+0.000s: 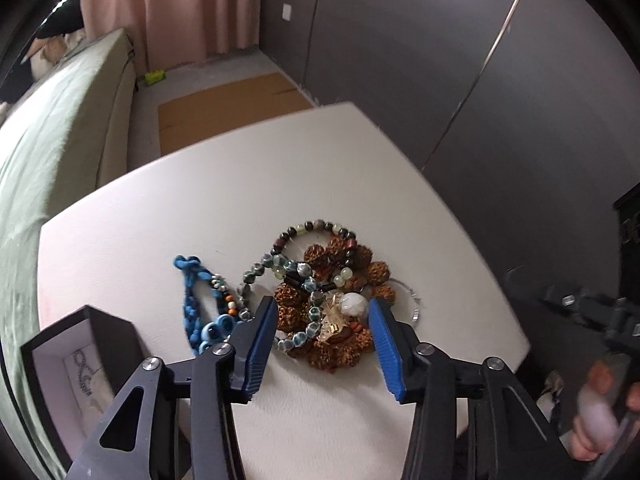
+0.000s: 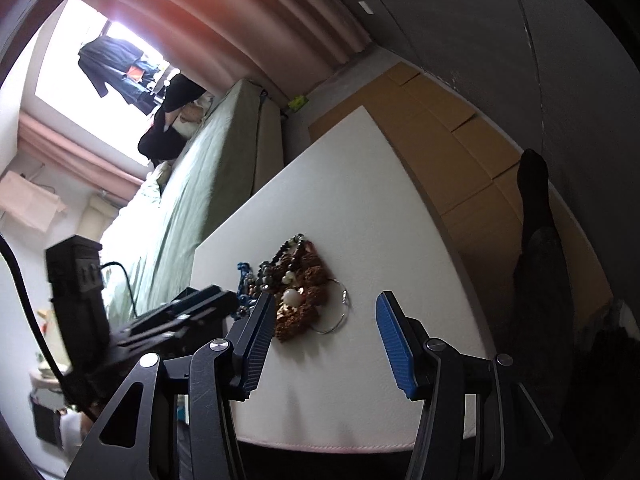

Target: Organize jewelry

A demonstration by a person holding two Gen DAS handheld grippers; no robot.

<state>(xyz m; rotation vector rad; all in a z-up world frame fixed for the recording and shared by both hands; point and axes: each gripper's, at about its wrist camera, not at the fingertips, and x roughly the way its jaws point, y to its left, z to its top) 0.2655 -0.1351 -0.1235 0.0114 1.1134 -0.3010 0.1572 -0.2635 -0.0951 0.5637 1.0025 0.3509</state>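
The left gripper [image 1: 324, 322] hangs over the heap of jewelry [image 1: 320, 300] on the white table [image 1: 240, 184], its blue-padded jaws part-way apart with nothing clamped between them; the brown seed-bead bracelet [image 1: 340, 344] and a pale white stone [image 1: 354, 305] show in the gap, and from this angle I cannot tell whether the pads touch any bead. Just outside the left-hand finger lies a blue knotted cord bracelet [image 1: 196, 300], and a strand of mottled green and dark beads [image 1: 304, 240] loops across the top of the pile. A thin silver hoop [image 1: 414, 304] pokes out from behind the other finger. At the lower left edge stands an open black box [image 1: 76, 360] with a pale lining (something small and silvery lies inside, too blurred to name). The right gripper [image 2: 322, 320] is held lower and farther back, its jaws likewise half apart and empty, with bare table between them; the jewelry sits just beyond its left-hand finger, the silver hoop nearest the gap. Beyond the table are a bed with green bedding [image 2: 200, 184], pink curtains [image 2: 240, 20] and flattened cardboard [image 2: 460, 152] on the floor.
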